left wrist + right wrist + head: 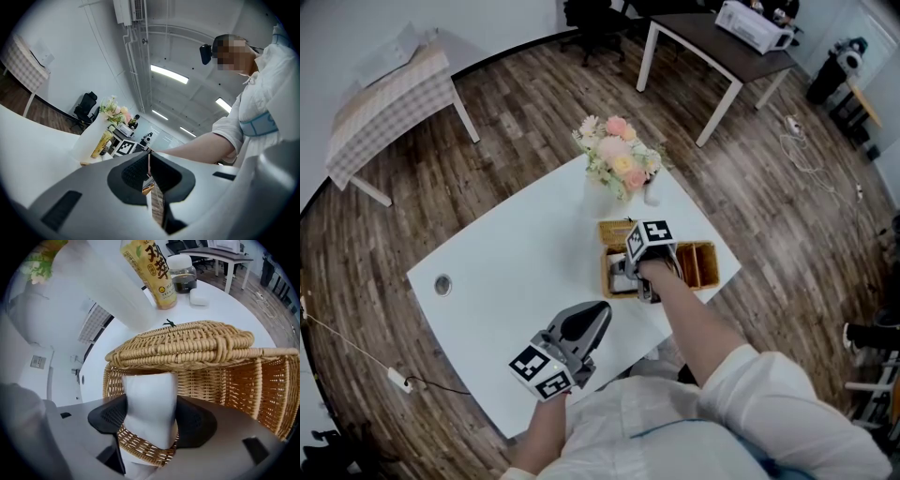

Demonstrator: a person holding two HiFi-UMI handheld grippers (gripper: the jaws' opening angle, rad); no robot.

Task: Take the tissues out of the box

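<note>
Head view: white table (506,281) with a flower bouquet (619,157) at the far edge and a wicker tissue box (701,264) near the right edge. The right gripper (634,275) is at the box's left end, its marker cube (649,236) on top. The left gripper (598,312) hangs over the table's near edge, well apart from the box. Left gripper view: the left gripper (149,157) is tilted upward with its jaws pressed together and nothing between them. Past them are the person's right forearm (197,147), the other gripper's marker cube (125,147), a yellow bottle (101,143) and the flowers (112,108). Right gripper view: the right gripper (151,423) is clamped on a white tissue (150,397) that sticks out of the opening in the wicker box (201,348), with a black pad (108,416) on each side of it. The tissue's far end is still inside the box. Behind the box stand the yellow bottle (152,270), a white-lidded glass jar (182,275) and a white vase (108,284).
</note>
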